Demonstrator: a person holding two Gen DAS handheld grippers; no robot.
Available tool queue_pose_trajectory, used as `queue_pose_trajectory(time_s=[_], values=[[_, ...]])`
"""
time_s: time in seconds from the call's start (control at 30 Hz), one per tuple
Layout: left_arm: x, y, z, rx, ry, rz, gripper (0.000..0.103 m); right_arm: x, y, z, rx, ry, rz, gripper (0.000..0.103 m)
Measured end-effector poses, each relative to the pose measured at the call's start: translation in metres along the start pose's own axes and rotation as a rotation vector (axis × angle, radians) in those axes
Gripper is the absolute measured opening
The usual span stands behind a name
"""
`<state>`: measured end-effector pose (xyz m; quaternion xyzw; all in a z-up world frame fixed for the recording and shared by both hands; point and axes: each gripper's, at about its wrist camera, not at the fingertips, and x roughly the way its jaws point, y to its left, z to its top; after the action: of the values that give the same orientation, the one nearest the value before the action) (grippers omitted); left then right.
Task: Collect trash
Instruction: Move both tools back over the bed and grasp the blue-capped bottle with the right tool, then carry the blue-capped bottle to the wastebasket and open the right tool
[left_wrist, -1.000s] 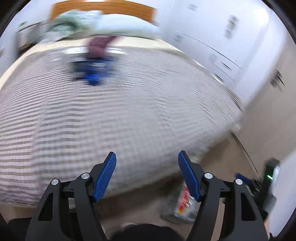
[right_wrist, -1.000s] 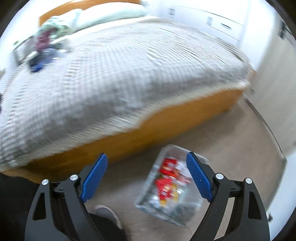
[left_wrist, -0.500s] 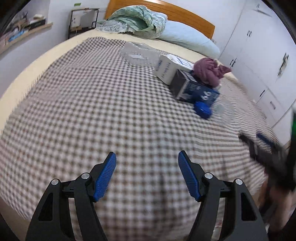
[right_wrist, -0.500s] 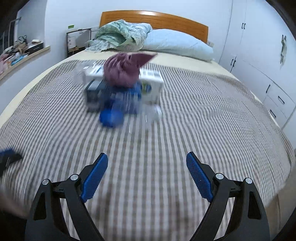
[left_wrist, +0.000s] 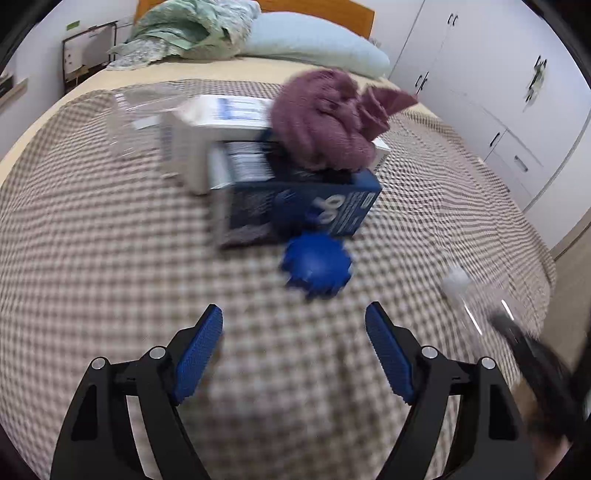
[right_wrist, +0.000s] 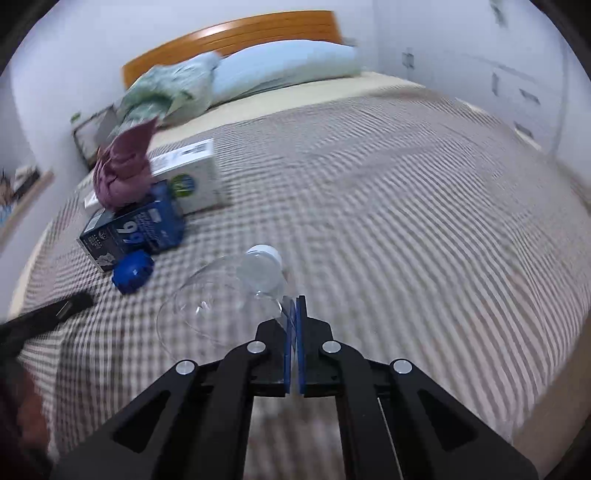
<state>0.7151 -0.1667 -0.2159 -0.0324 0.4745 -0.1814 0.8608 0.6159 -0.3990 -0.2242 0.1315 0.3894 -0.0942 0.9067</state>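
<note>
Trash lies on the checked bedspread (left_wrist: 92, 240). A crumpled blue ball (left_wrist: 316, 267) rests in front of a dark blue box (left_wrist: 295, 206), with a white box (left_wrist: 207, 129) behind it and a purple cloth (left_wrist: 321, 118) on top. My left gripper (left_wrist: 293, 313) hovers just short of the ball, jaws opening, nothing between them. My right gripper (right_wrist: 293, 301) is shut on the thin edge of a crushed clear plastic bottle (right_wrist: 229, 295) with a white cap (right_wrist: 266, 251). That bottle (left_wrist: 458, 282) and the blurred right gripper (left_wrist: 532, 354) also show in the left wrist view.
Another clear plastic container (left_wrist: 136, 118) lies behind the white box. A pale blue pillow (left_wrist: 314, 44) and a green blanket (left_wrist: 184, 33) lie at the wooden headboard. White wardrobes (left_wrist: 498, 110) stand to the right. The left gripper (right_wrist: 48, 314) shows at the right wrist view's left edge.
Both views swung from the floor and the clear bin up onto the bed, then closer to the trash pile. The right gripper went from wide open to shut on the clear bottle.
</note>
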Motion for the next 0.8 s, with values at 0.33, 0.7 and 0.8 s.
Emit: queue_pose_trajectory(time_s=[0.33, 0.7, 0.8], values=[[0.016, -0.028, -0.001, 0.012, -0.006, 0.075, 0.052, -0.050, -0.031, -0.032, 0.041, -0.006, 0.031, 0.002], [-0.111, -0.077, -0.068, 0.066, -0.102, 0.003, 0.051, -0.116, -0.094, -0.077, 0.092, -0.027, -0.009, 0.002], [-0.131, -0.113, -0.101, 0.105, -0.084, -0.085, 0.051, -0.144, -0.134, -0.107, 0.127, -0.007, -0.086, 0.002]])
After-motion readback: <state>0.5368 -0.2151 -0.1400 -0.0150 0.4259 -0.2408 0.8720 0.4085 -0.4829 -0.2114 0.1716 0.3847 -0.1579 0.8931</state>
